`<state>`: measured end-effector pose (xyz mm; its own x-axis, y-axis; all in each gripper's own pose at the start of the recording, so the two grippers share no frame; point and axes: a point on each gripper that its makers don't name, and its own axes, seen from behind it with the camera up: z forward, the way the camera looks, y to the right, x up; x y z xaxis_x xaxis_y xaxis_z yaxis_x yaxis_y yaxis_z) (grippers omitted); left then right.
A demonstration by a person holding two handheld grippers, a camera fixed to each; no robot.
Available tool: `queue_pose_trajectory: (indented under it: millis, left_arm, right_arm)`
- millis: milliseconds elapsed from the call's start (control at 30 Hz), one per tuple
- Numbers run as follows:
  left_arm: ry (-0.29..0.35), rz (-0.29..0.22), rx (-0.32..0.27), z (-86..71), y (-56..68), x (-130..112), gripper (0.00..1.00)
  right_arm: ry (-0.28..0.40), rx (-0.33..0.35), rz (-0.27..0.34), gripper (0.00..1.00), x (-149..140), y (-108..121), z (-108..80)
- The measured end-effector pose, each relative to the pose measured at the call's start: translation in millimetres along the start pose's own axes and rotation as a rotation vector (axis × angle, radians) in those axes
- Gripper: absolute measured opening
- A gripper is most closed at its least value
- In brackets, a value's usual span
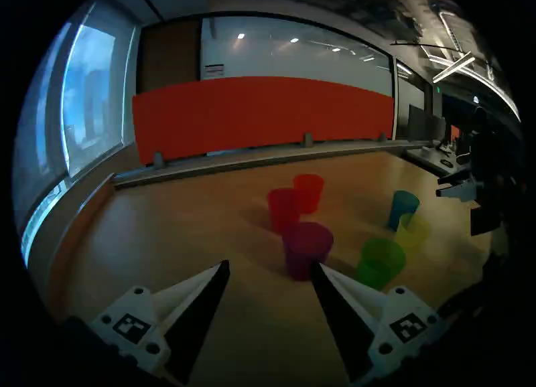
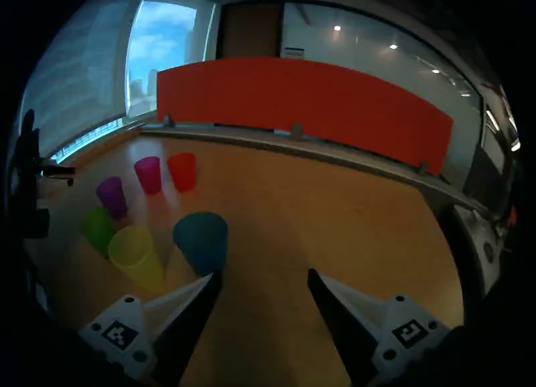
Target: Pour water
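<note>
Several coloured plastic cups stand upright on a wooden table (image 1: 201, 233). In the left gripper view a purple cup (image 1: 307, 248) is nearest, just beyond my right fingertip. A pinkish-red cup (image 1: 283, 209) and an orange-red cup (image 1: 309, 191) stand behind it. A green cup (image 1: 380, 261), a yellow cup (image 1: 411, 231) and a teal cup (image 1: 403, 209) are to the right. My left gripper (image 1: 269, 270) is open and holds nothing. In the right gripper view the teal cup (image 2: 201, 240) stands just past my left fingertip, with the yellow cup (image 2: 137, 256) beside it. My right gripper (image 2: 262, 276) is open, nothing in it.
An orange partition panel (image 1: 261, 116) on a grey rail (image 1: 268, 156) closes the table's far edge. Windows (image 1: 87, 99) run along the left. Bare tabletop (image 2: 321, 213) stretches right of the cups. A dark, unclear shape (image 1: 469, 186) sits at the right edge.
</note>
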<state>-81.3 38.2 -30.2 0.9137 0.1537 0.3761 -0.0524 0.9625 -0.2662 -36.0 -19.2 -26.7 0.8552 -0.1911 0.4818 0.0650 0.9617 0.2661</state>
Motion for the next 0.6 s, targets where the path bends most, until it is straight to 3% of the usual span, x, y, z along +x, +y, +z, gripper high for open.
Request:
queue_pose_trajectory:
  millis: [167,367,600]
  left_arm:
    - [0.038,-0.081,0.06,1.7,-12.0,5,0.88]
    - [0.088,-0.183,0.083,5.1,-15.0,11,0.88]
    - [0.146,-0.179,0.129,4.8,-19.5,21,0.88]
  right_arm:
    - [0.045,-0.084,0.051,0.98,9,13,0.3]
    - [0.095,-0.154,0.105,0.98,14,21,1.0]
    - [0.19,-0.223,0.102,0.99,26,24,-2.7]
